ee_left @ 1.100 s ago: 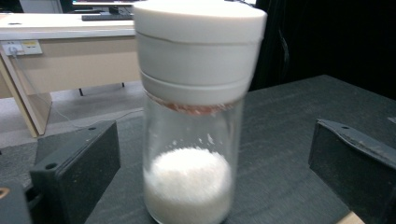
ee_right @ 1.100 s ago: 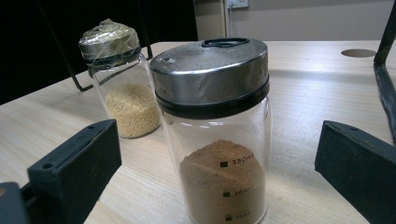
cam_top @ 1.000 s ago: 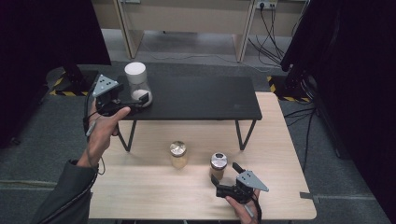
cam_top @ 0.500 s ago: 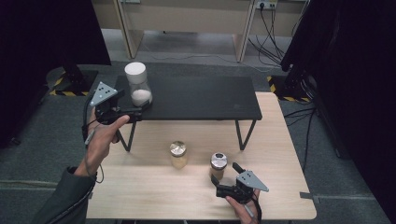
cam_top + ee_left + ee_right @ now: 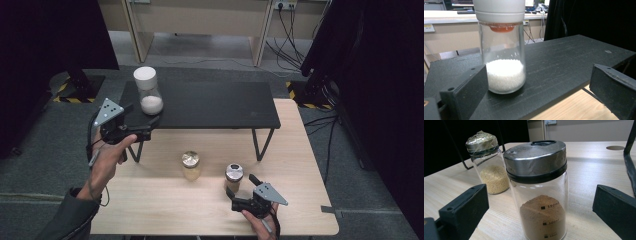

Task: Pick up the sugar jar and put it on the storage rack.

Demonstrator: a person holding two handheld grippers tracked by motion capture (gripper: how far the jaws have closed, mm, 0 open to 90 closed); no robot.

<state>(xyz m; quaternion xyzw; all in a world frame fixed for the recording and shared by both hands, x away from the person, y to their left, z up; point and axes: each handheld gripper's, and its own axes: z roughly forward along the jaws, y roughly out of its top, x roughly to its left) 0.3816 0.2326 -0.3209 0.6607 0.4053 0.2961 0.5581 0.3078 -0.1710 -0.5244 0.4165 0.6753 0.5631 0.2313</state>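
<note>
Both tools are black: the left gripper (image 5: 142, 126) and the right gripper (image 5: 239, 191) each carry a grey three-cornered plate on top (dotted with small dark holes). Their jaws are chunky, matte black blocks with a round screw hole near the tip. A dark cable trails from each handle. The person's left forearm wears a grey-green sleeve (image 5: 67, 220).

Light wooden table (image 5: 150, 200) in front, low black bench-like shelf (image 5: 210, 107) standing on its far side. Grey carpet floor (image 5: 40, 165). Black curtains (image 5: 50, 35) left and right. Beige cabinet or desk (image 5: 200, 17) at back, cables (image 5: 292, 35) hanging from a wall socket (image 5: 281, 5). Yellow-black striped stand bases (image 5: 67, 92).
</note>
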